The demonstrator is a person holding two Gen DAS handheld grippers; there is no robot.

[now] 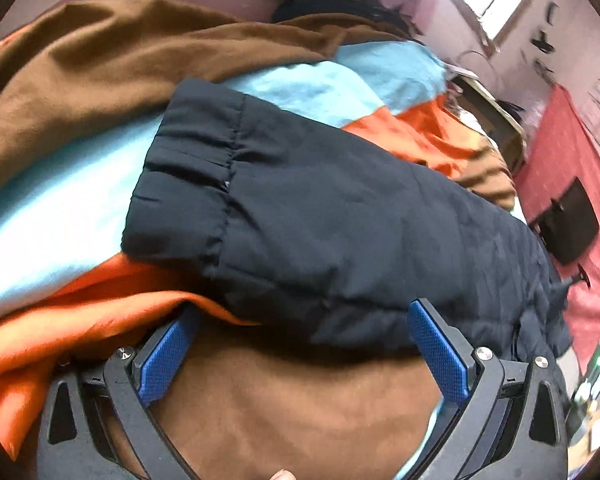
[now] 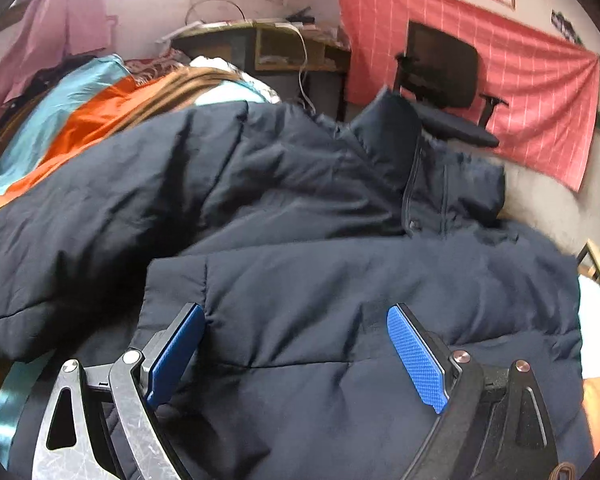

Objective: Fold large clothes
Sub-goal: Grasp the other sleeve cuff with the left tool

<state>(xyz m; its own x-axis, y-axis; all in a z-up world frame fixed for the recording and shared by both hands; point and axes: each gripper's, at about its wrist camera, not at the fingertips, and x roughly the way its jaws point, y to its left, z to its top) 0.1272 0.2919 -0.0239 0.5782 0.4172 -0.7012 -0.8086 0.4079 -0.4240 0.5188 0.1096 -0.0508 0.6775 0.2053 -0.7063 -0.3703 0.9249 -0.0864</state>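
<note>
A dark navy padded jacket is seen spread over a bed covered with a striped blanket of brown, light blue and orange. The left gripper is held above the jacket's lower edge, near the elastic cuff of one sleeve, its blue pads spread wide with nothing clamped. The right gripper is poised over the quilted body, jaws likewise parted and empty. A black office chair is visible against a red wall hanging.
</note>
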